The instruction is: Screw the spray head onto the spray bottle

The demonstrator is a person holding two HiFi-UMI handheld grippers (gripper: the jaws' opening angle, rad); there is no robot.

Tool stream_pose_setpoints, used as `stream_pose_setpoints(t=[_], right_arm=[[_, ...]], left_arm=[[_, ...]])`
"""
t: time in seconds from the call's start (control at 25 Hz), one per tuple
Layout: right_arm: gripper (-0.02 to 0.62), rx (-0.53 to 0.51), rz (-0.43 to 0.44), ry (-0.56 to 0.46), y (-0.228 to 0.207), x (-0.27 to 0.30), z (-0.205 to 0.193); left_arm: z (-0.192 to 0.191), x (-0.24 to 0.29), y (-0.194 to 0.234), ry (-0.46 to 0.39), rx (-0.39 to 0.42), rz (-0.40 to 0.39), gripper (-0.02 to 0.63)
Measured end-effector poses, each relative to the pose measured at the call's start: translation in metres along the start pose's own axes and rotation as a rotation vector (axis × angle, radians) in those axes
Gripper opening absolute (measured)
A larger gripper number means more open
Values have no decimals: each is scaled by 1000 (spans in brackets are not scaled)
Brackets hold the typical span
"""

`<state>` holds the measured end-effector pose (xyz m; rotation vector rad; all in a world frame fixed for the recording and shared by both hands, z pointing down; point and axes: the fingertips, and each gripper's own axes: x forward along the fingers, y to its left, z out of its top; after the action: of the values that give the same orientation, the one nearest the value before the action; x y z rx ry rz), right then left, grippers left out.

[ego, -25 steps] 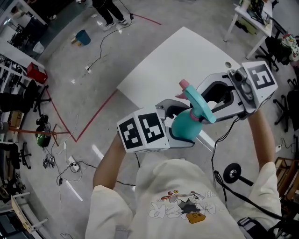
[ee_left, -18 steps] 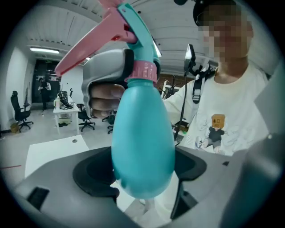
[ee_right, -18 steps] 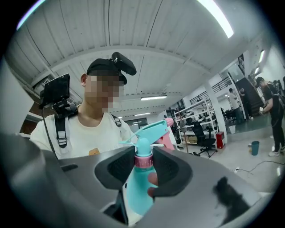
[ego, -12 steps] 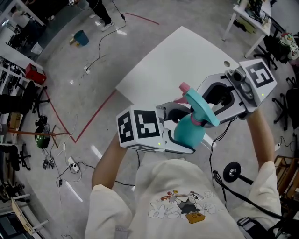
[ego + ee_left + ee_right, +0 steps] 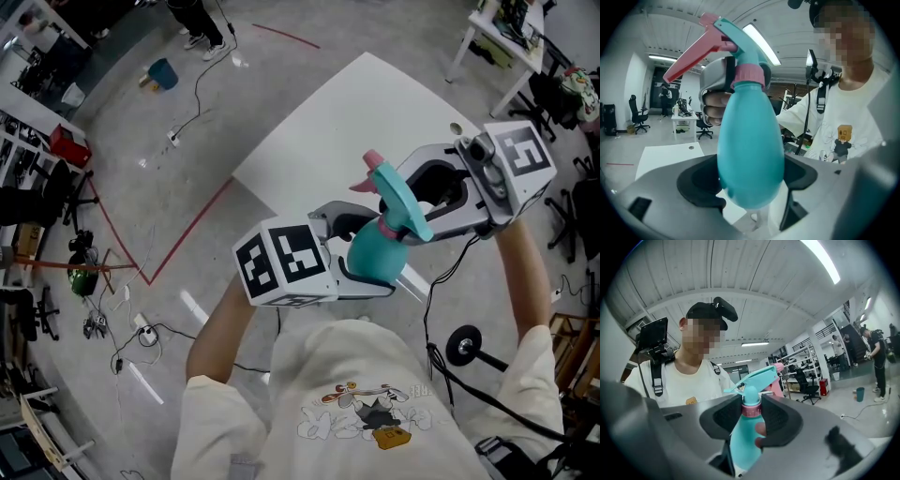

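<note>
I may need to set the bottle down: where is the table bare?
The white table is bare from its left corner to the small hole near its right corner. Only the near edge is crowded, under the spray bottle, left gripper and right gripper.

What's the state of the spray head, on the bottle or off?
On. The spray head sits atop the bottle, pink collar around its neck. How tightly screwed: cannot tell.

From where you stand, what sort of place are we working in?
Probably an open-plan lab or workshop rather than a home. It has a bare concrete floor marked with a red tape line, loose cables trailing across it, and white tables with office chairs.
</note>
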<state>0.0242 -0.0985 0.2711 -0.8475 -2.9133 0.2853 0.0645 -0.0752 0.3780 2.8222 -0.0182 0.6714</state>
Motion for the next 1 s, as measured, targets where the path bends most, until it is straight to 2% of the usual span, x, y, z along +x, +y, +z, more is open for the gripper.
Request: stream_pose_setpoints(t=[0.24,0.32,0.72,1.0], right_arm=[[129,36,-69,19,-6,-2,-5],[129,34,-80,31,-8,-3,-6],[129,7,-83,-1,-17,-5,-6],[129,46,-86,-15,-18,-1,1]], left_arm=[[-8,3,15,58,-10,146,402],[-11,2,19,77,-3,169,402],[-10,2,26,52,-4,150,402],[-7,-9,24,62,-23,161,402]])
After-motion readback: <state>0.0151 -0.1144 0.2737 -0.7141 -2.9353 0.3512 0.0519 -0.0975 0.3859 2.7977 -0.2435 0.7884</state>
